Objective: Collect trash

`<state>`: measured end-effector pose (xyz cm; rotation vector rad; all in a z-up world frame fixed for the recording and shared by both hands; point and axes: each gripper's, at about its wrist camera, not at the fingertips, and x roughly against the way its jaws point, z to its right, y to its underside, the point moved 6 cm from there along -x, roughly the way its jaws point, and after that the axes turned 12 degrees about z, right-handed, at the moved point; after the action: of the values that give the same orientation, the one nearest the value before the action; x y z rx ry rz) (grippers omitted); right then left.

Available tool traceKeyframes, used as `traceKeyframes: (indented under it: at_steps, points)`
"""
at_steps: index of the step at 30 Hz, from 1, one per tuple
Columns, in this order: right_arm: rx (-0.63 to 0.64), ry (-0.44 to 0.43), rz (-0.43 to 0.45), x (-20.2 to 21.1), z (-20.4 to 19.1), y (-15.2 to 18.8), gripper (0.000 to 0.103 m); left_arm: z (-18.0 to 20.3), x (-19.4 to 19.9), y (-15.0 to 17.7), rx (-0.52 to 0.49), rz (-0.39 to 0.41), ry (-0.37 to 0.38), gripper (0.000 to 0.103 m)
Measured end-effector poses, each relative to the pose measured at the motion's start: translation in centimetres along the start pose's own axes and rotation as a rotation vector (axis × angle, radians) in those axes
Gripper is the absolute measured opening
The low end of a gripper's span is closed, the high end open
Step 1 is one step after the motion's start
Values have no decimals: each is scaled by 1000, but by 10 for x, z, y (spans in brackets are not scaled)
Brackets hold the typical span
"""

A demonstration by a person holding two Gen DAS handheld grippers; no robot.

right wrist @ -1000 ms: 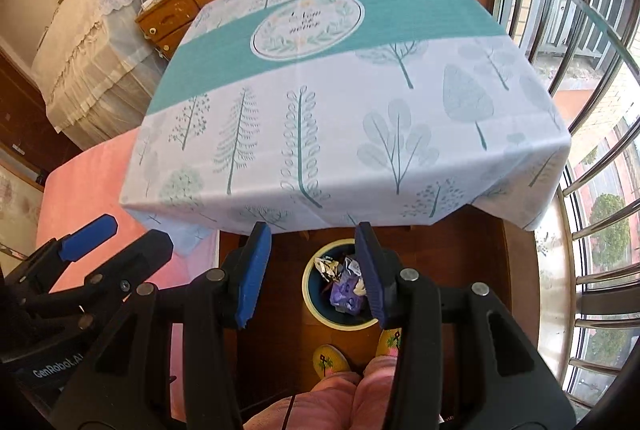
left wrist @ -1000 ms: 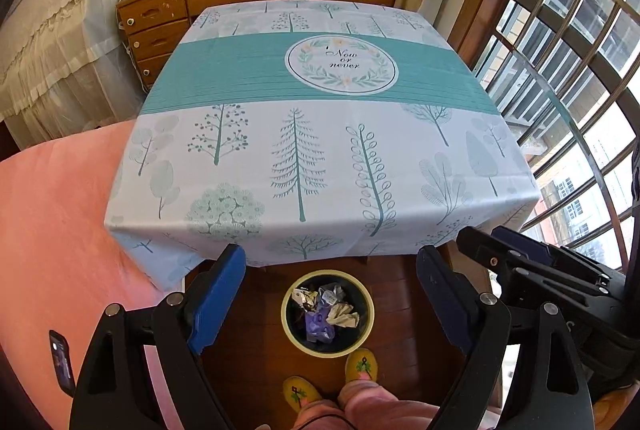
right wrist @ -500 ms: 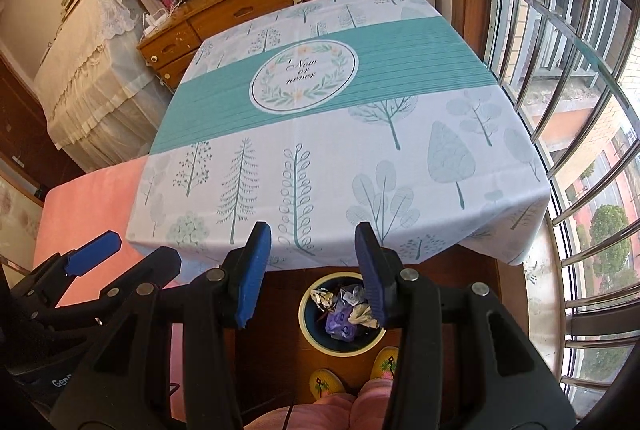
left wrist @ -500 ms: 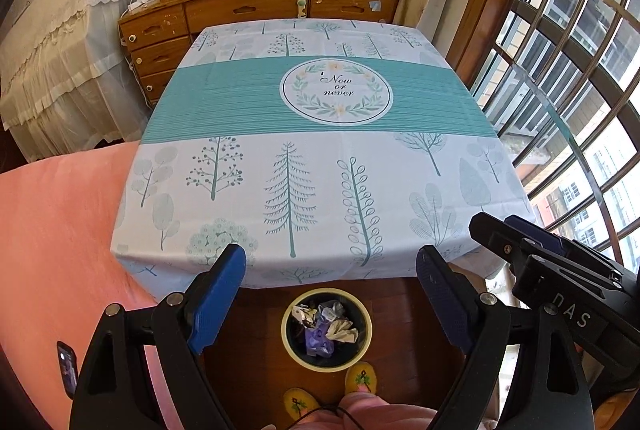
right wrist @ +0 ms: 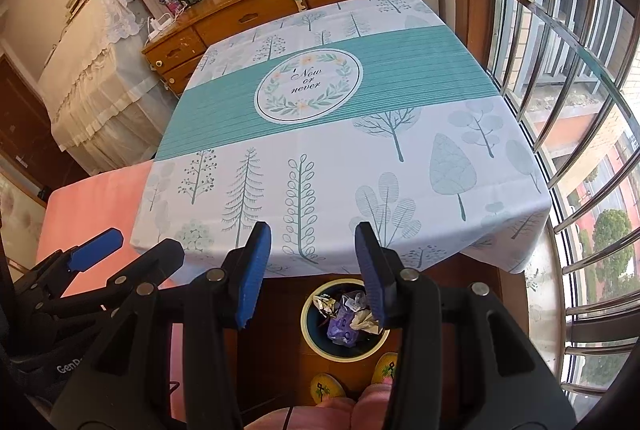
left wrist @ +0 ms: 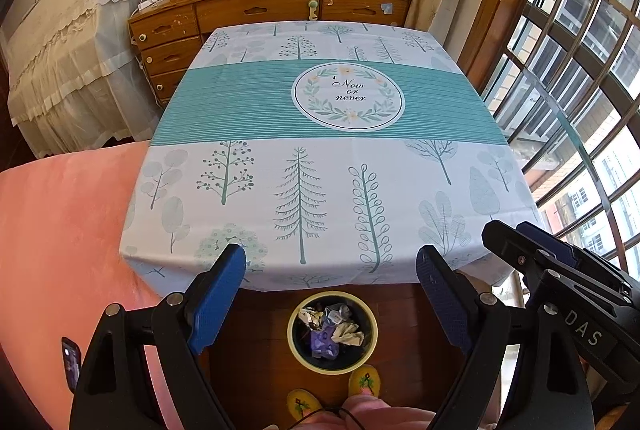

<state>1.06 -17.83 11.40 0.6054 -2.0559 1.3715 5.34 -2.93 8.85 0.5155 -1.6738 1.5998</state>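
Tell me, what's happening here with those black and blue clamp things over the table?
A person is collecting trash with a two-finger gripper in each hand. The left gripper and the right gripper are both open and hold nothing. The round yellow-rimmed trash bin on the wooden floor, at the person's feet by the table's near edge, already holds crumpled wrappers. No trash shows on the tree-patterned white and teal tablecloth, so the collecting looks done.
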Motion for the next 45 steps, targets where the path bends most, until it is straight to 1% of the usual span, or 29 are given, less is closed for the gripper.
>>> traceKeyframes:
  at_steps: [14,29,45]
  points:
    - [25,-9,16,5,-8,-5,40,-6,0,-4,21,2,-32,89]
    - [53,-21,40,9,-13,-14,40,-9,1,-11,37,24,-57,89]
    - [73,-33,44,9,-17,-17,40,-9,-6,-12,36,19,-64,89]
